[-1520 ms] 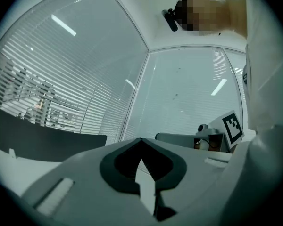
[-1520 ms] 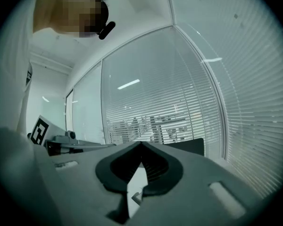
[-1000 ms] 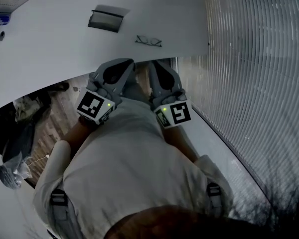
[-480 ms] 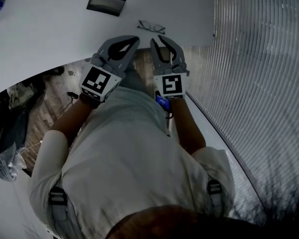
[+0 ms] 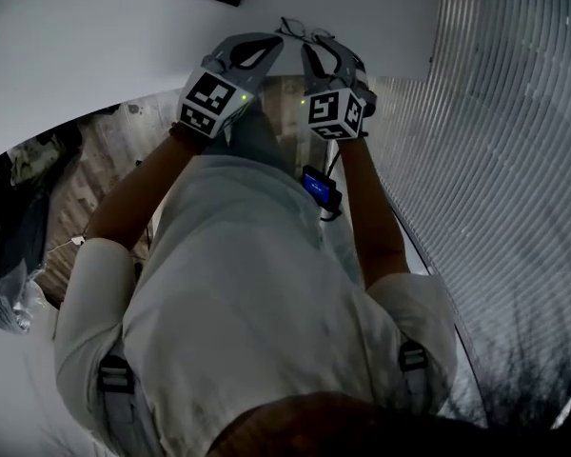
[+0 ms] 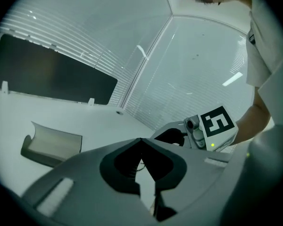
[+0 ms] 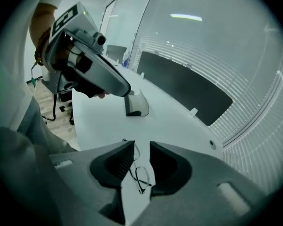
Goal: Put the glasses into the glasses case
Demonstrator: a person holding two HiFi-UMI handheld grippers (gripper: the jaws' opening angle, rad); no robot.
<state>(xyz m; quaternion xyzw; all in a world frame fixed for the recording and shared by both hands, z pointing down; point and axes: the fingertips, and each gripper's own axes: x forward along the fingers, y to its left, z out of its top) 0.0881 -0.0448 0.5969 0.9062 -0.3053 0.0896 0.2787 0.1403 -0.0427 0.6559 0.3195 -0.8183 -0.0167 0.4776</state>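
Your right gripper (image 7: 141, 144), jaws just opened wide and holding nothing, hovers seemingly just over the thin wire-framed glasses (image 7: 140, 175) lying flat on the white surface (image 7: 104, 121), while your left gripper (image 6: 141, 140) is closed and empty; close off-centre and you'll likely skid or bend the frame, well short of the grey open glasses case (image 7: 137, 105).

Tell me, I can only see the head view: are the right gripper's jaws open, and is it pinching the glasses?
Observer: Open. In the right gripper view, the right gripper has just been opening its jaws. The glasses lie on the table between them, not pinched.
Operator: What about the other one?
Observer: The left gripper has its jaws together with nothing in them, as its own view shows.
Operator: Is the case ready?
Observer: The glasses case looks open. It sits apart from the glasses, farther along the table.
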